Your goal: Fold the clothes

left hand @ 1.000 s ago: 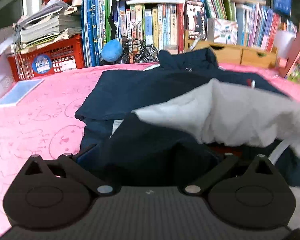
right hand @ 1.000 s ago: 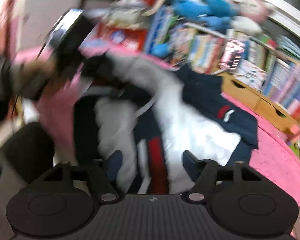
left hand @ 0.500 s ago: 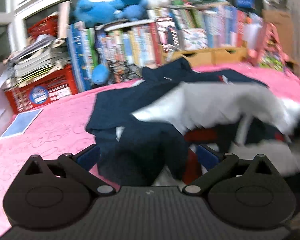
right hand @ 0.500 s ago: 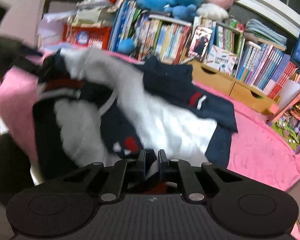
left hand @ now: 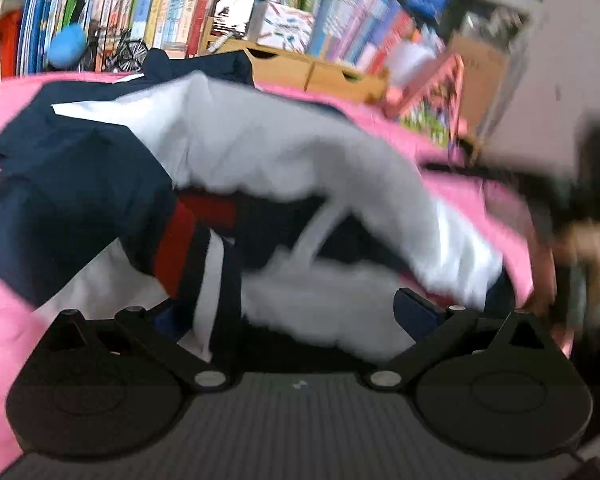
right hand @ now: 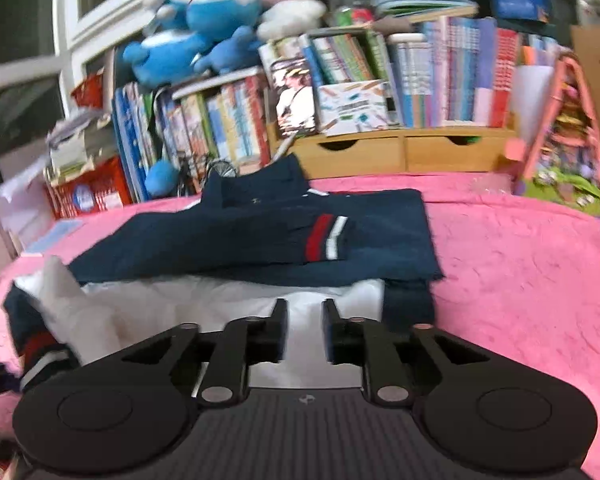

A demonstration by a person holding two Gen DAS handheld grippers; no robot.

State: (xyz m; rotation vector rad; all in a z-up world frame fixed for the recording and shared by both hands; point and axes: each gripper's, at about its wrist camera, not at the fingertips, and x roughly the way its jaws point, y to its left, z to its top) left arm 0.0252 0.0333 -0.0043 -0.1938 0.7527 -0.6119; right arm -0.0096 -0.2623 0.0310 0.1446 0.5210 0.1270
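Your left gripper (left hand: 296, 312) has its fingers spread wide, the right blue pad (left hand: 414, 310) clear of the cloth while the left finger is hidden under a hanging fold of the navy jacket (left hand: 72, 184); nothing is pinched between them. Your right gripper (right hand: 303, 322) holds its two black fingers (right hand: 278, 320) close together with a narrow gap between them, white lining showing through it; whether any fabric is caught there cannot be told. The jacket (right hand: 260, 240), navy outside and white inside with red-and-white stripes at the cuff (right hand: 326, 238), lies half turned back on the pink bedspread (right hand: 520, 272), its white lining (left hand: 284, 148) bunched nearest you and the navy body spread flat behind. Beyond it, against the back edge, stand a wooden drawer unit (right hand: 404, 152), rows of books (right hand: 228, 120), a red basket (right hand: 88, 192) and blue plush toys (right hand: 192, 44), all soft with motion blur in the left view
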